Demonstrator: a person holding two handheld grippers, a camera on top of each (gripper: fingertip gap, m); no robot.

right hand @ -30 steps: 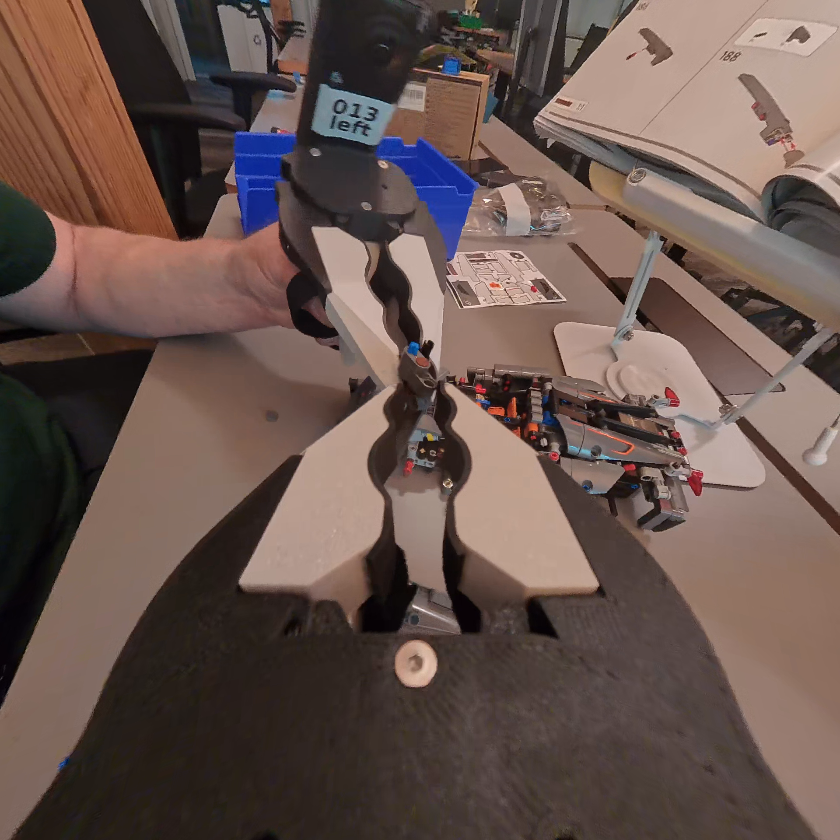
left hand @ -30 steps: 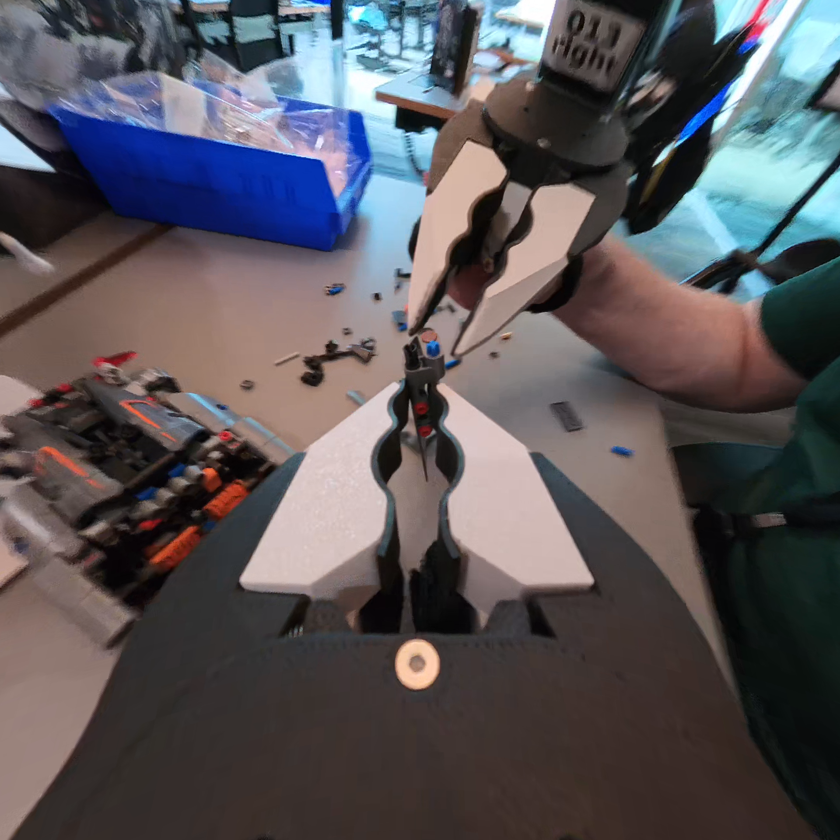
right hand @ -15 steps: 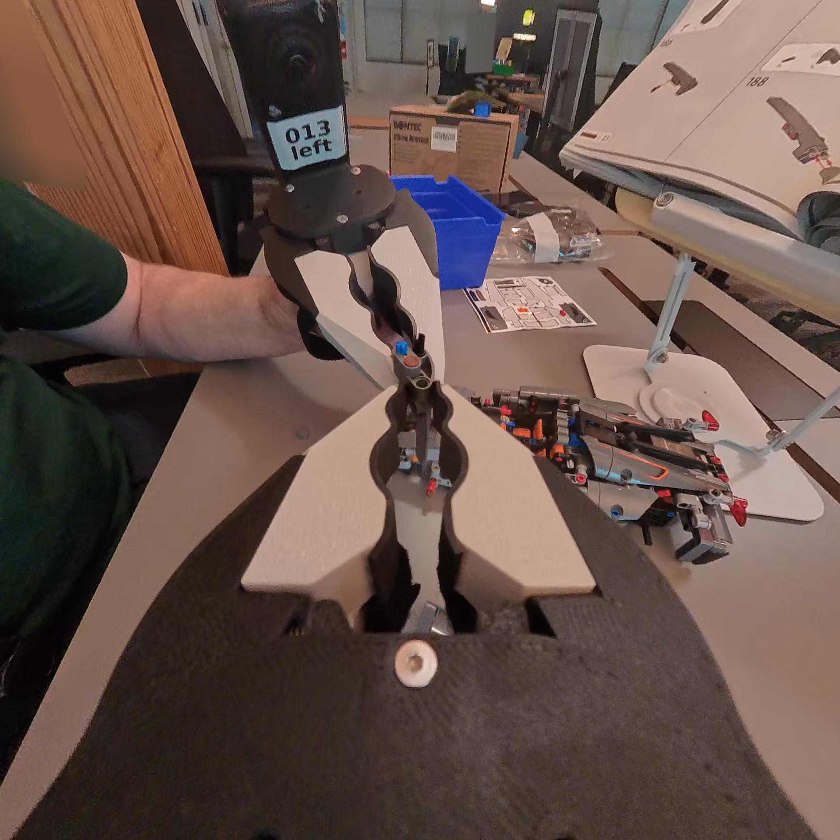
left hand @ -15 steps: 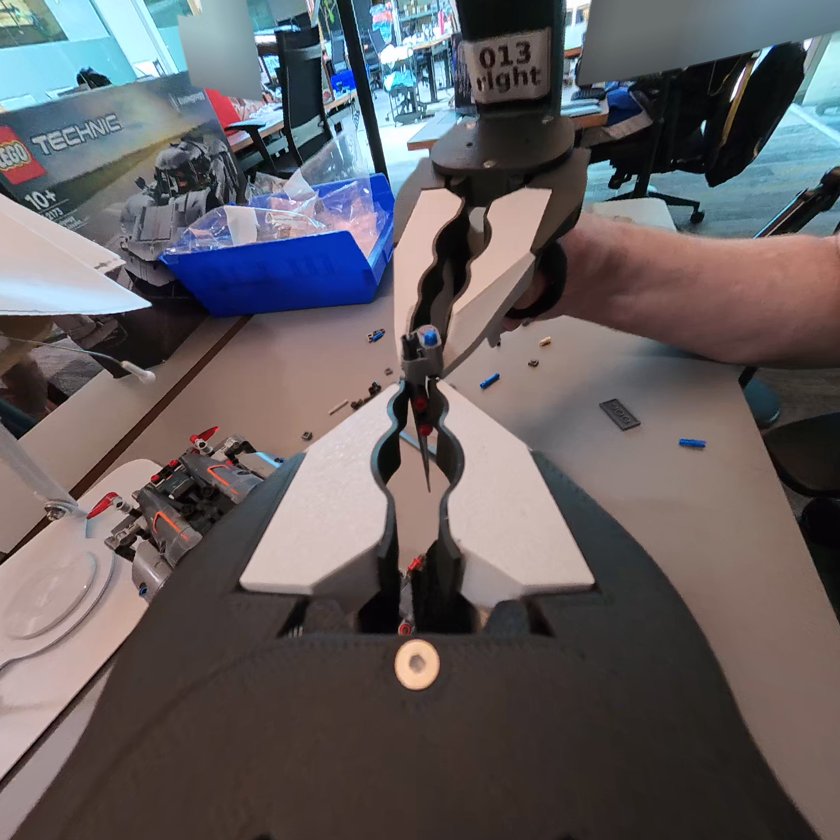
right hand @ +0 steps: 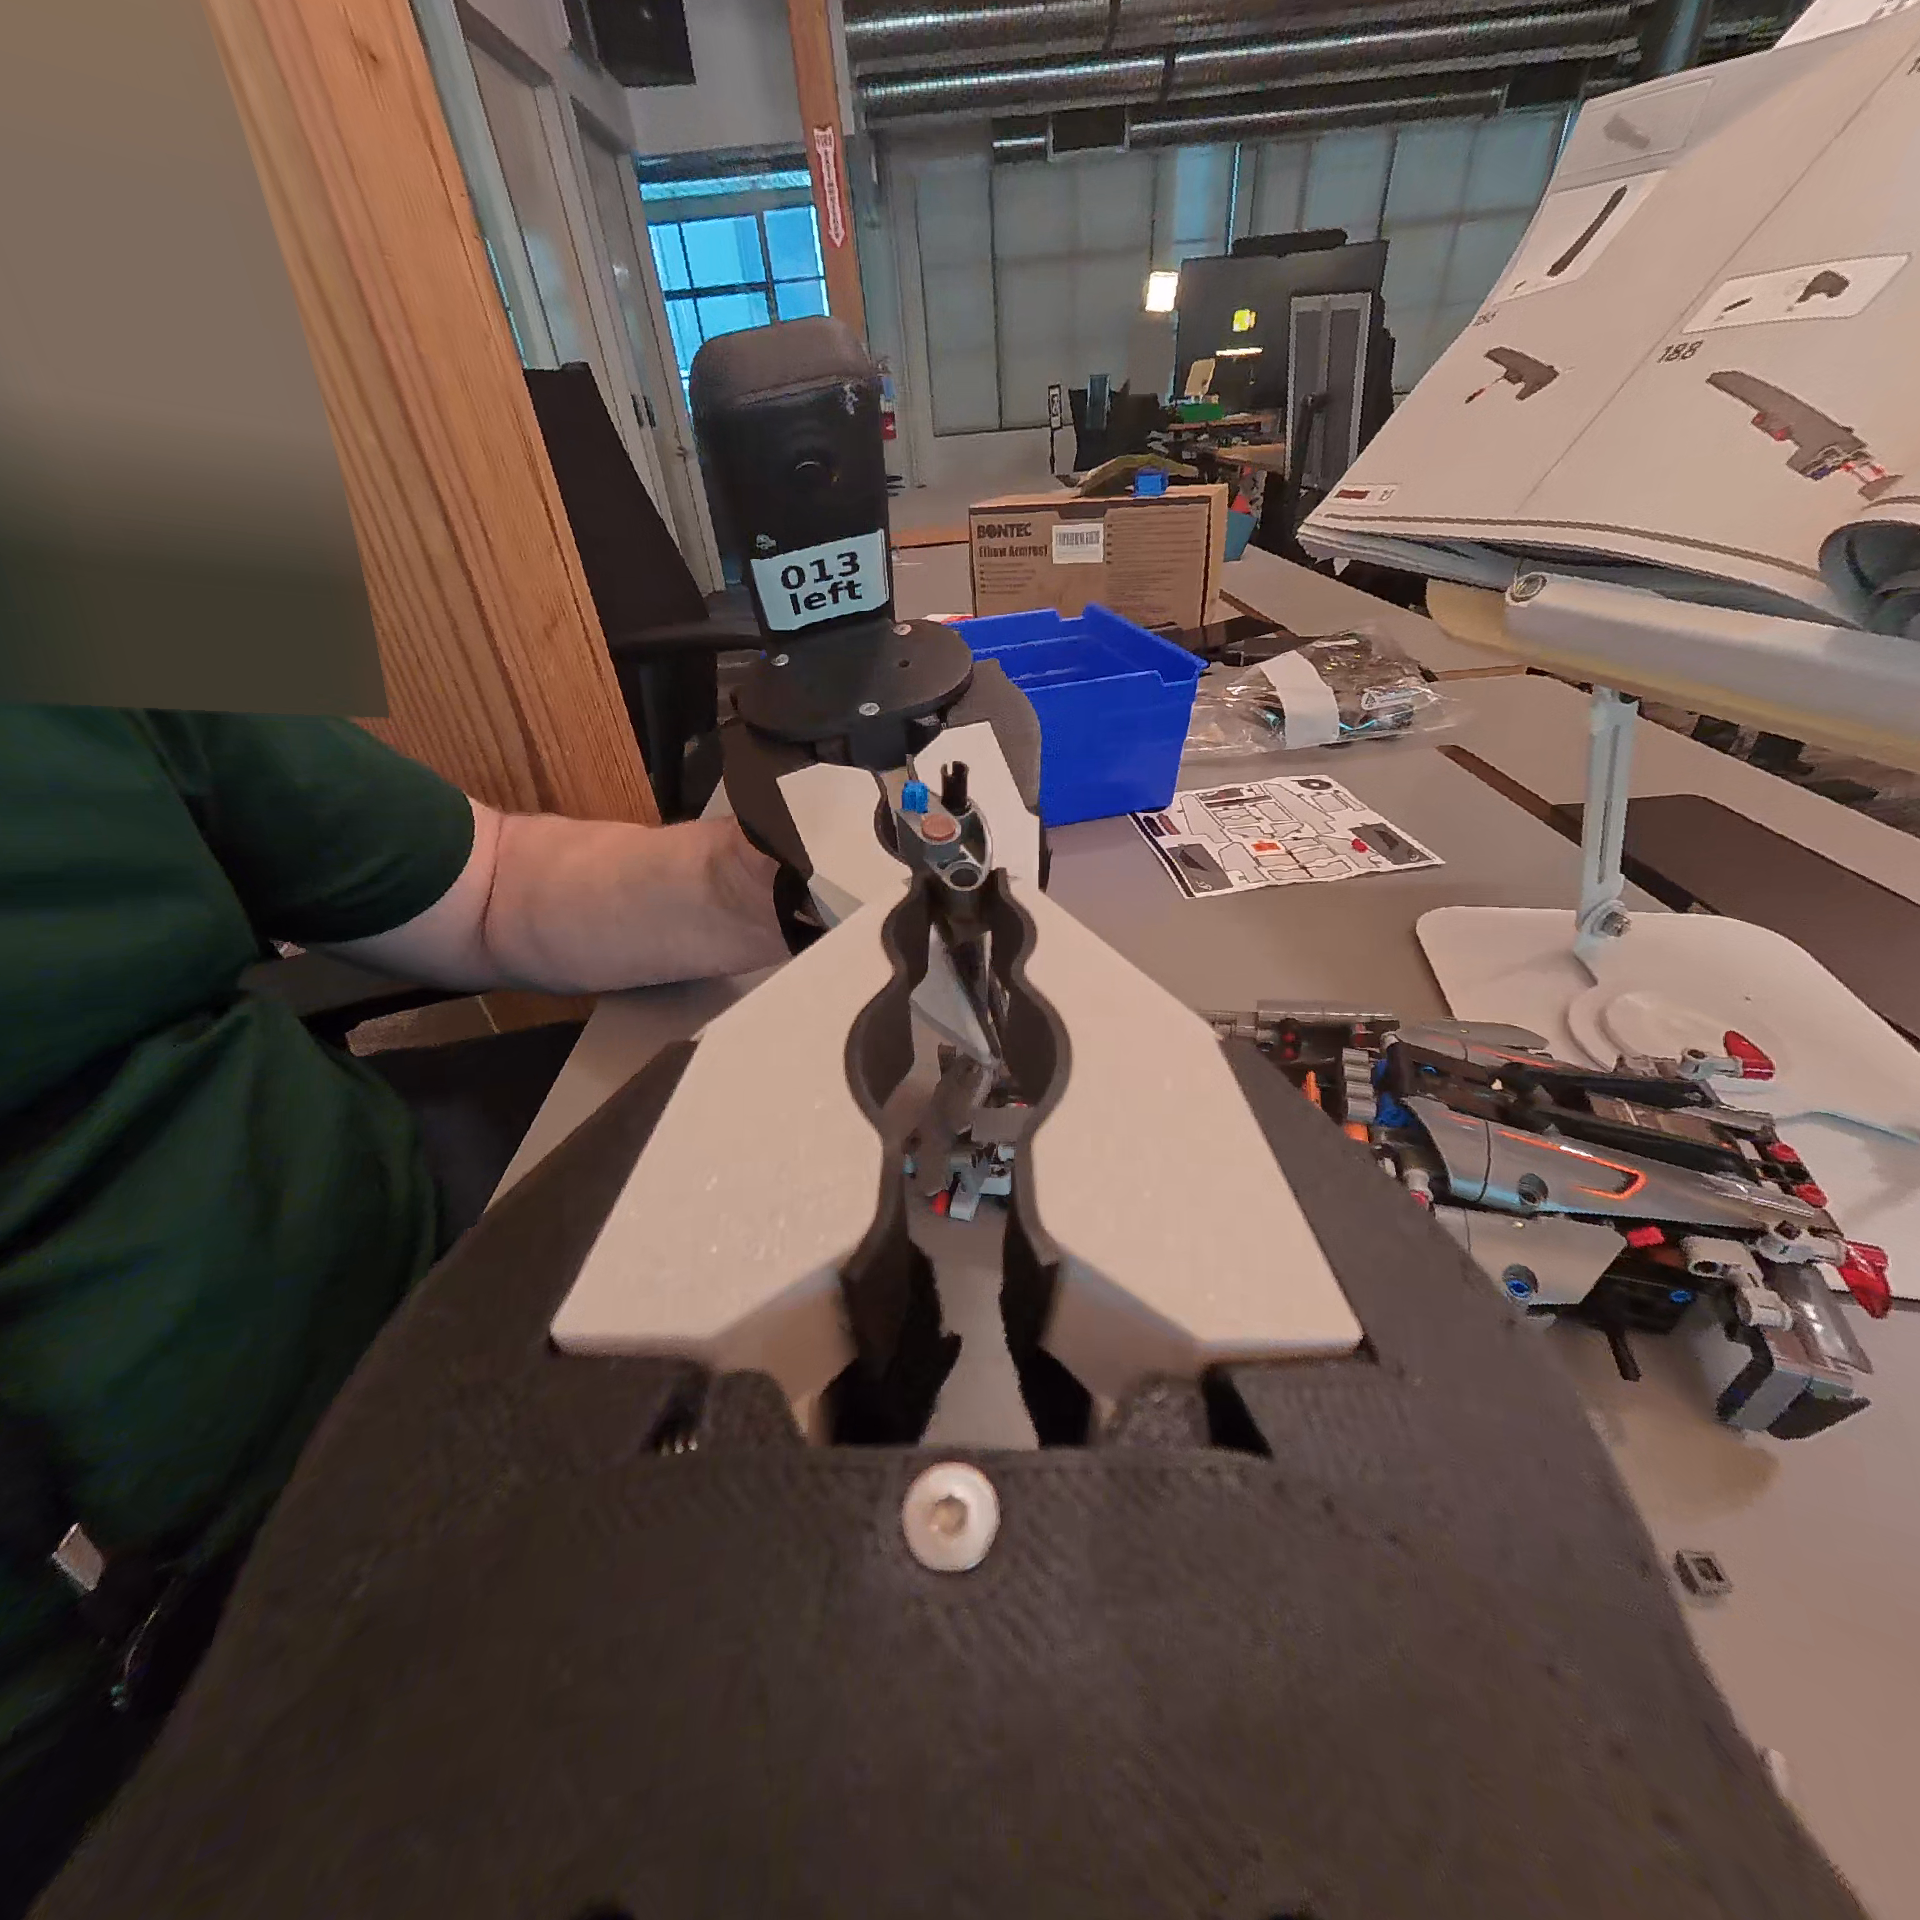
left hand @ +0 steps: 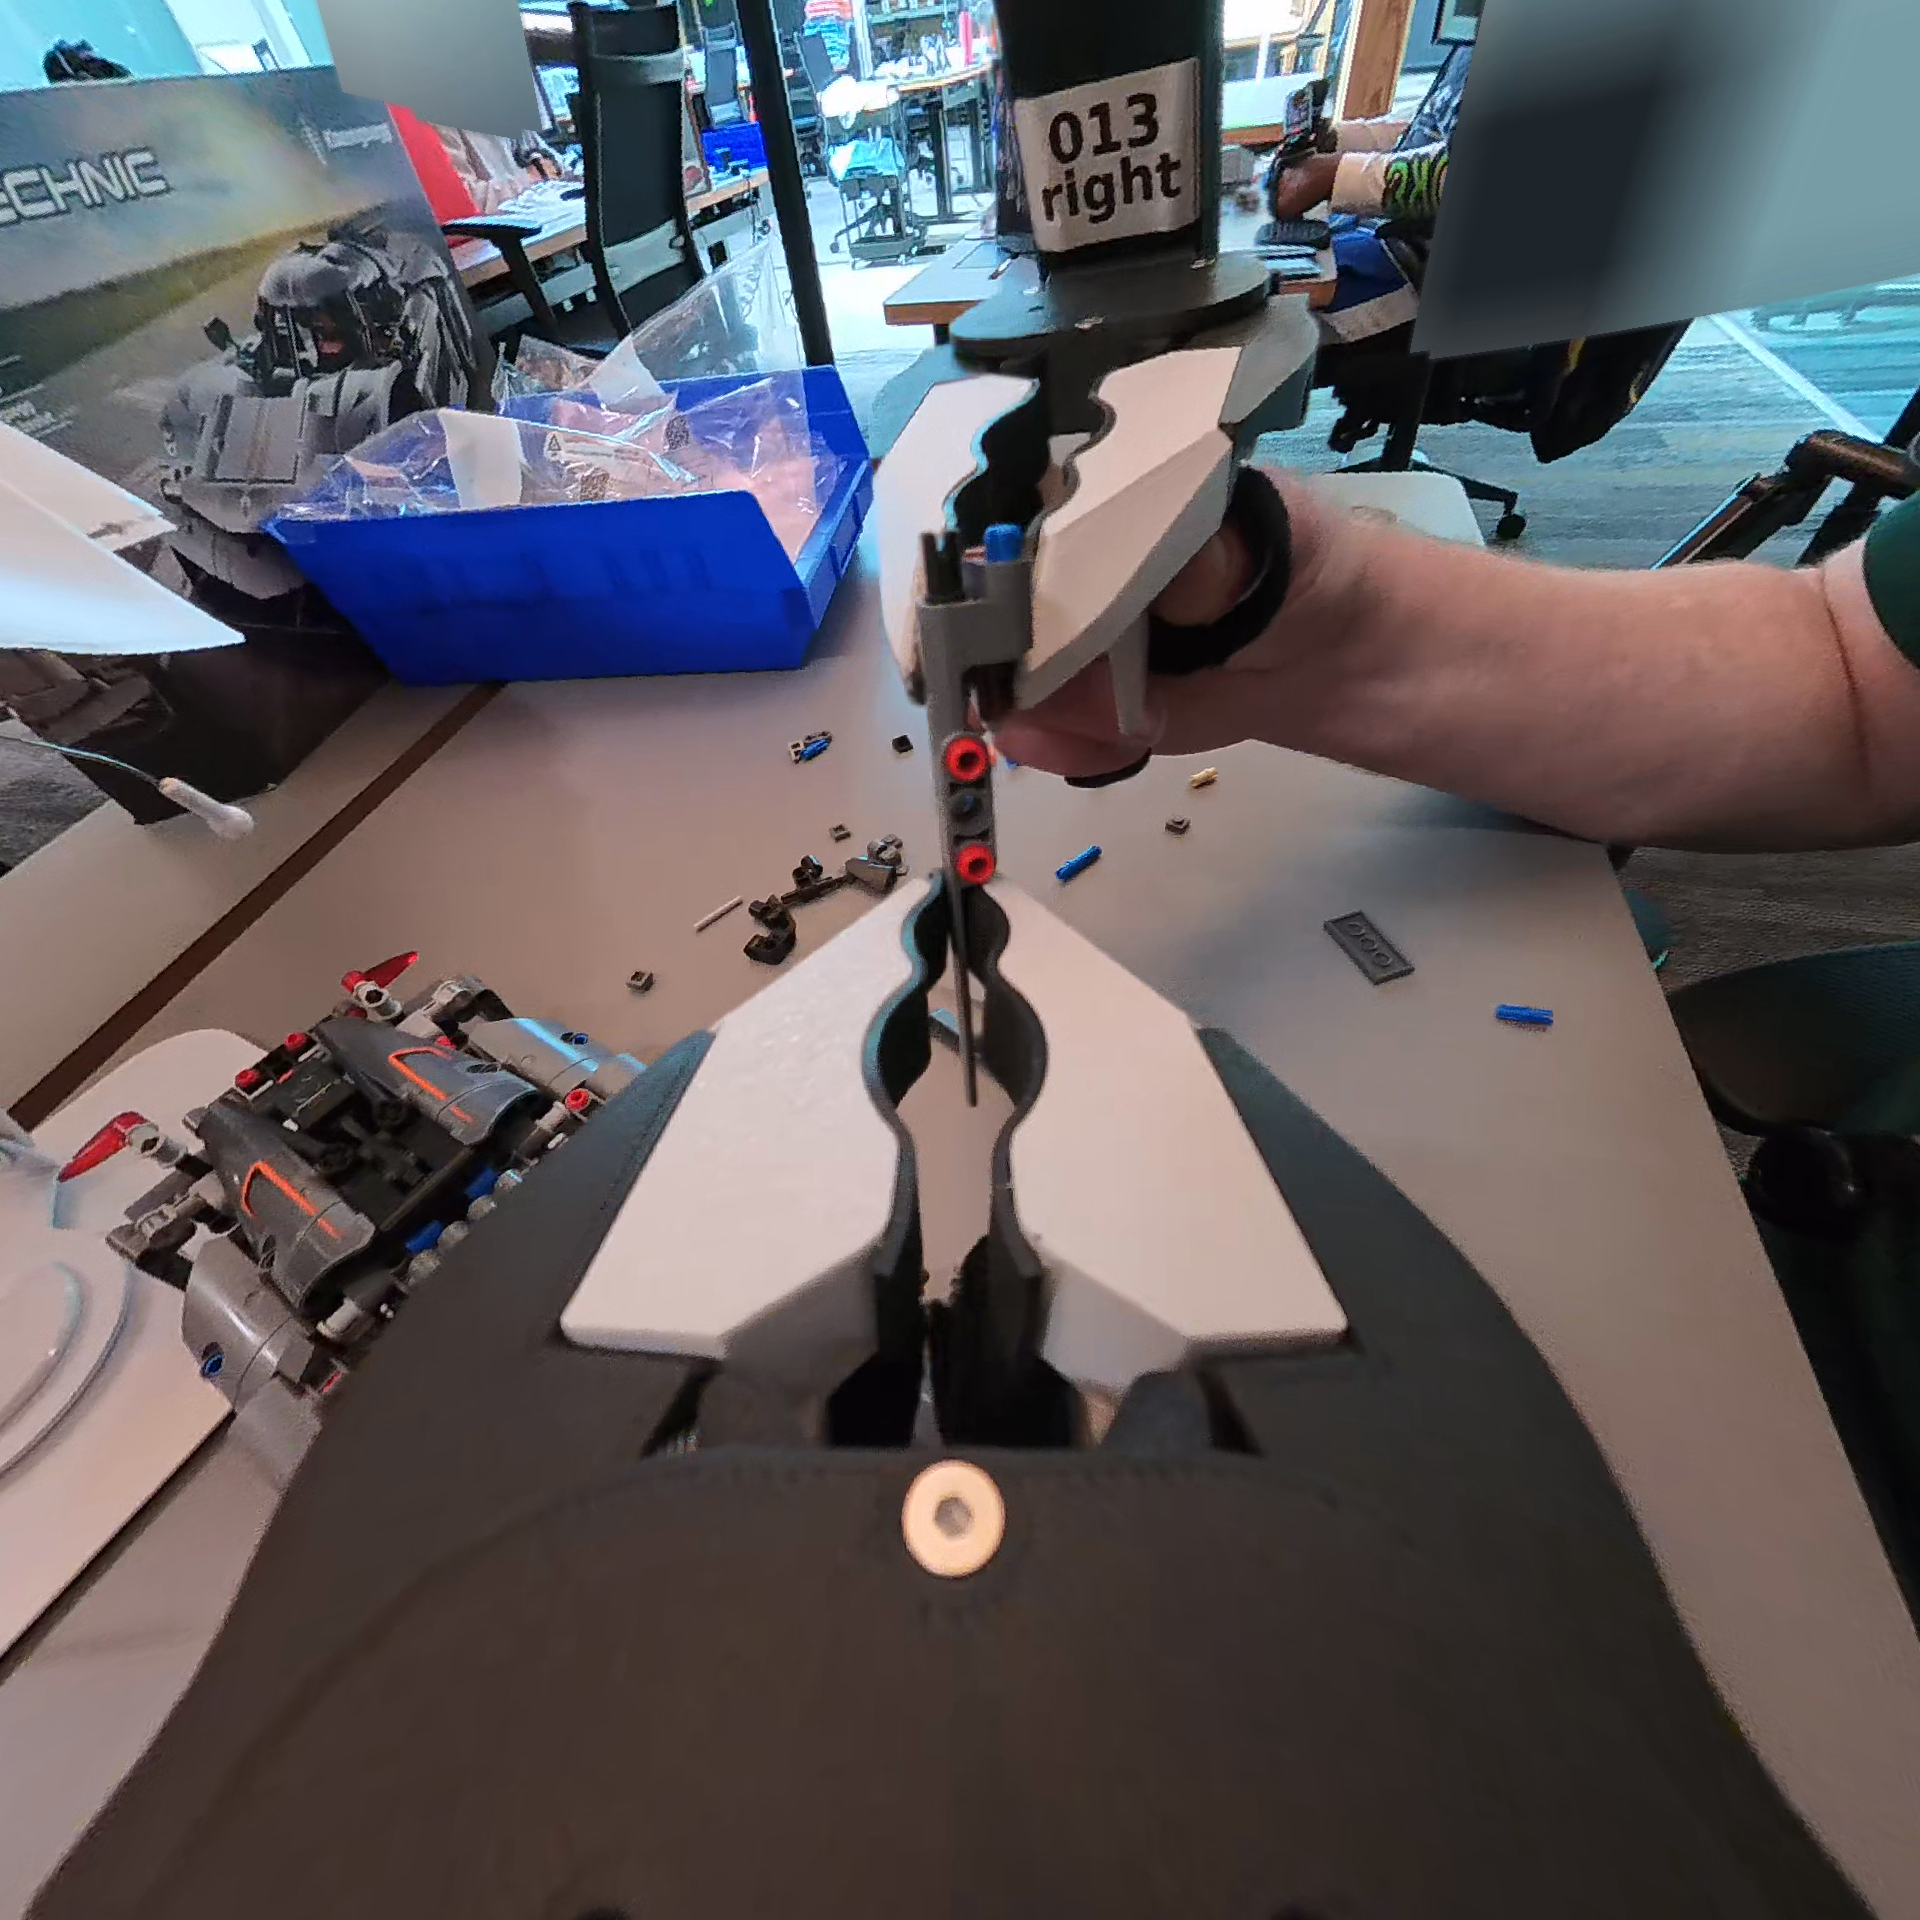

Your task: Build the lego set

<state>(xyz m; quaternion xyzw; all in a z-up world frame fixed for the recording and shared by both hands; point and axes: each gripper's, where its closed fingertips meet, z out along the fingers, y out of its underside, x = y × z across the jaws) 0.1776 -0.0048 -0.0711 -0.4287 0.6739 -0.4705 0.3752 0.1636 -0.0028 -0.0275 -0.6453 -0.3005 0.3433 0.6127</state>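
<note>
Your right gripper (left hand: pixel 966 665) clamps the grey beam (left hand: pixel 968 727) above the car (left hand: pixel 353 1153). Your left gripper (left hand: pixel 961 904) pinches its lower end.

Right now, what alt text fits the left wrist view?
Two tongs meet over a grey table: the right tongs grip the top of a thin grey lego sub-assembly, the left tongs its lower end. A partly built lego vehicle lies left.

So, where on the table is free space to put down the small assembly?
Bare table lies between the dark plate and the left gripper. Crowded: loose pieces near the blue bin, and the car model.
</note>
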